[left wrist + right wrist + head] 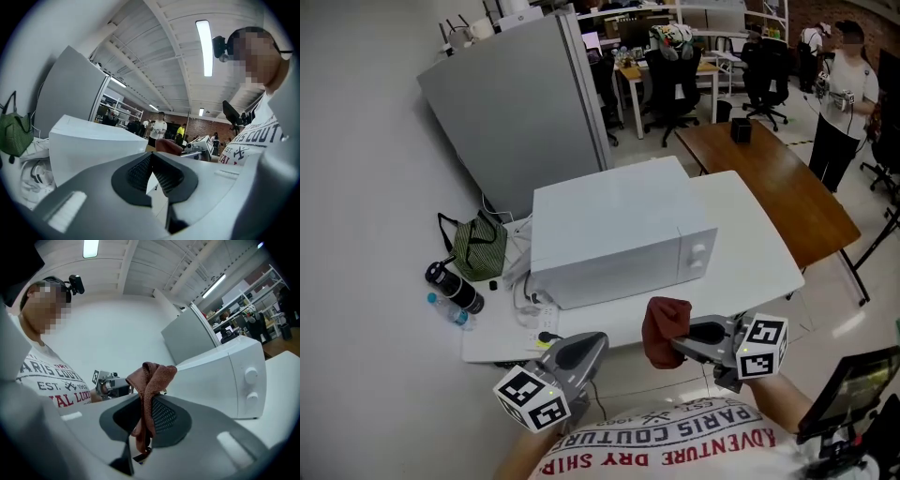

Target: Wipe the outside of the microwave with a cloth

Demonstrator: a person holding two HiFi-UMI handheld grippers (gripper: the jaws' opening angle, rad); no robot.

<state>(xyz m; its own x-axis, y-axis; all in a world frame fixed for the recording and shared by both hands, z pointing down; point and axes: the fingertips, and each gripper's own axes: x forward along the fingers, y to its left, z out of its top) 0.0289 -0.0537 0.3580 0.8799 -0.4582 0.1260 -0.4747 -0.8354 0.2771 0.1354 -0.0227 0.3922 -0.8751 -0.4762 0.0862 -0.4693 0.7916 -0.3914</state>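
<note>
Right gripper [144, 416] is clamped on the cloth [151, 375], held just short of the front of the microwave [619, 234]; left gripper [151, 169] is closed on nothing. Cloth is pinched by a narrow fold and bunched: slip-out or jaw-on-casing contact is judged possible. Microwave's rear is hidden

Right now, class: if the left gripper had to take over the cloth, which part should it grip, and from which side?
Probably the bunched free end of the cloth, which sticks out past the jaws of the right gripper. Approach it from the person's left, since the rest is pinched between those jaws and offers no room.
</note>
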